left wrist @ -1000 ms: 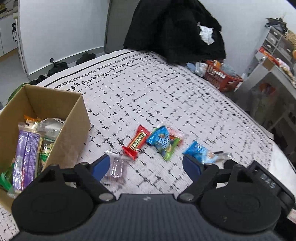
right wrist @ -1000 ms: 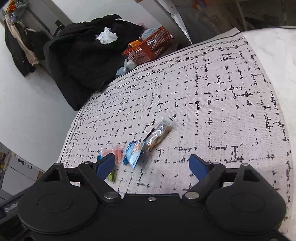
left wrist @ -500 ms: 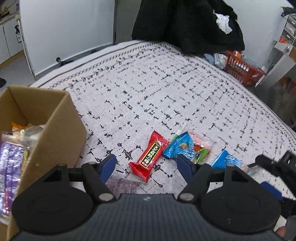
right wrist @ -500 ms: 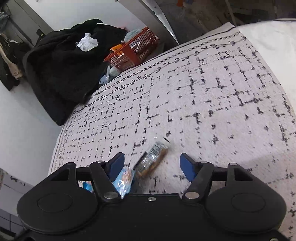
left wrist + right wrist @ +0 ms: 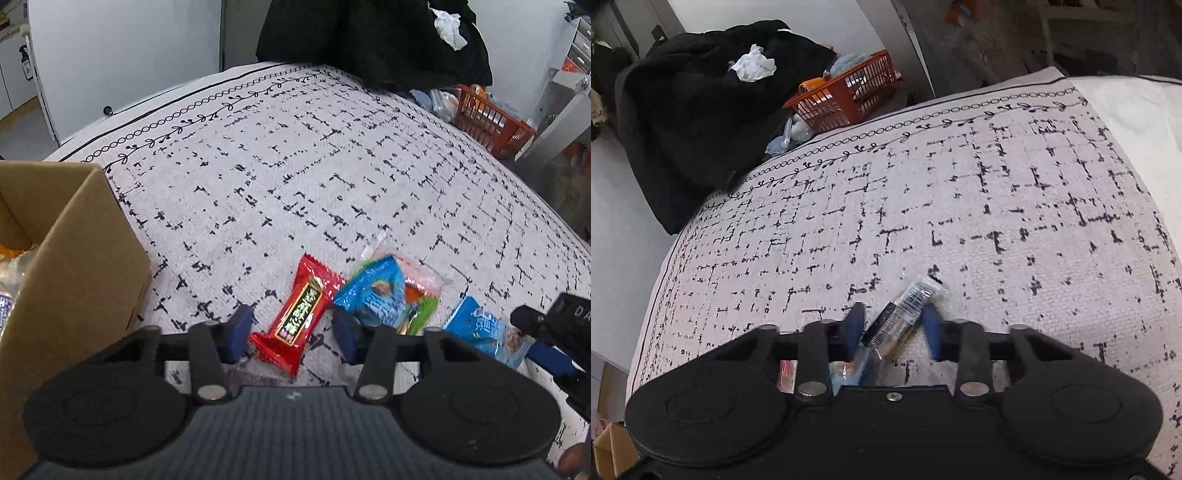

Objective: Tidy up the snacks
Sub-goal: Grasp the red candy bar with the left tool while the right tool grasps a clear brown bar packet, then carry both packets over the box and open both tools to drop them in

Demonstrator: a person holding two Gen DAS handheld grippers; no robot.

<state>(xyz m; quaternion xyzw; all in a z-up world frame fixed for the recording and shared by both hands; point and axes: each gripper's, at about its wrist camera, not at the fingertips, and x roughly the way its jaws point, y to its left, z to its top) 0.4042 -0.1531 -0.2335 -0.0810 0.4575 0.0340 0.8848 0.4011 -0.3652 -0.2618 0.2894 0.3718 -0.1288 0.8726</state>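
Between your left fingers, on the patterned cloth (image 5: 295, 177), lies the red bar (image 5: 300, 314). Its long axis runs away from you and slightly to the right, much along the fingers' own line, so a squeeze would take it across its narrow width. The left gripper (image 5: 291, 334) stands moderately open, its blue pads either side of the bar's near end, holding nothing. Whether the pads touch the cloth cannot be told.

Just right of the red bar sits a blue pack (image 5: 373, 299) over a pink-and-green one (image 5: 421, 291), and farther right a second blue pack (image 5: 487, 332). These crowd the left gripper's right finger, so mind that it does not catch the blue pack's edge.

Your right gripper (image 5: 892, 330) is also partly open and empty, straddling a clear-wrapped bar (image 5: 905, 317) that lies diagonally, far end to the right. Each tool is nearest its own bar.

The box (image 5: 66, 280) stands to the left of the red bar, close to your left hand, with some snacks inside. A likely next move is to close the left gripper on the red bar and carry it there.
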